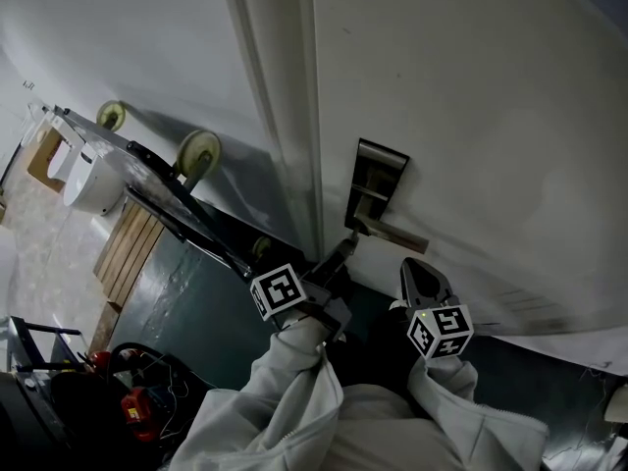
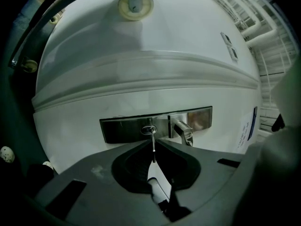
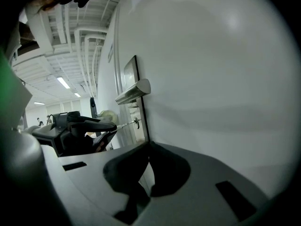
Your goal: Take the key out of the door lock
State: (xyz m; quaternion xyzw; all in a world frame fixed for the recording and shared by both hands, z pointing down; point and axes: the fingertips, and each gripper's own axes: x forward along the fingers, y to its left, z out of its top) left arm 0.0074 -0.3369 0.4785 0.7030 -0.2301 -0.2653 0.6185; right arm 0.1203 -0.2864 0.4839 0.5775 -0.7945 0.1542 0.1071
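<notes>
A steel lock plate [image 1: 378, 177] with a lever handle [image 1: 391, 231] sits on the white door [image 1: 471, 116]. In the left gripper view a thin key [image 2: 153, 145] runs from the keyhole [image 2: 149, 129] straight back between my jaws. My left gripper [image 2: 154, 147] is shut on the key, which is still seated in the lock. From the head view the left gripper [image 1: 345, 248] points at the plate just below the handle. My right gripper [image 1: 413, 267] hangs beside it, off the door, shut and empty. Its own view shows the key [image 3: 124, 125] and the left gripper [image 3: 112, 128].
A dark trolley frame with pale wheels [image 1: 199, 152] leans beside the door frame at the left. A wooden pallet [image 1: 128, 243] and a white container [image 1: 93, 180] lie beyond it. Cables and dark gear [image 1: 137, 376] sit on the floor at the lower left.
</notes>
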